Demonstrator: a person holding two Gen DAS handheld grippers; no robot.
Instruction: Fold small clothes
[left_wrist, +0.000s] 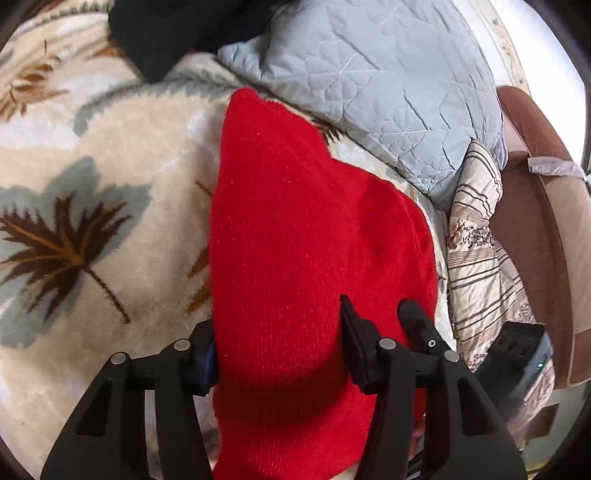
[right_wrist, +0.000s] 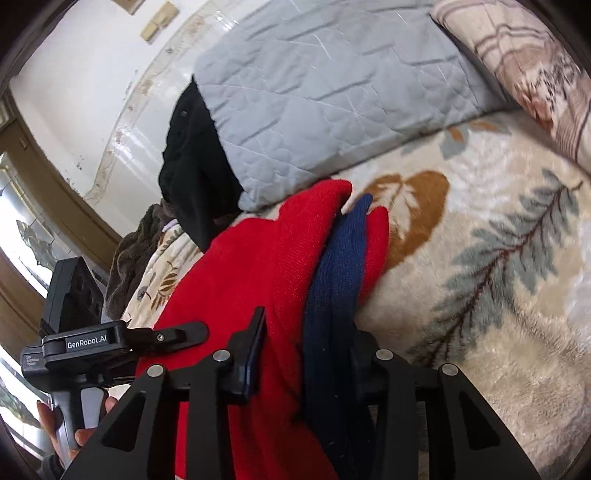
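Note:
A red knit garment (left_wrist: 295, 236) lies on a cream leaf-patterned blanket (left_wrist: 92, 206). My left gripper (left_wrist: 280, 332) has the garment's near edge between its fingers; the left finger is mostly hidden under the cloth. In the right wrist view the same red garment (right_wrist: 258, 266) shows a navy blue part (right_wrist: 340, 266) folded in it. My right gripper (right_wrist: 310, 350) has the red and navy cloth between its fingers. The left gripper's body (right_wrist: 92, 343) shows at the left of that view, beside the garment.
A grey quilted pillow (left_wrist: 388, 85) lies behind the garment, with a black cloth (left_wrist: 166, 33) beside it. A striped floral bedsheet (left_wrist: 476, 258) and a brown bed frame (left_wrist: 535, 229) are at the right. A white wall (right_wrist: 74, 74) stands behind.

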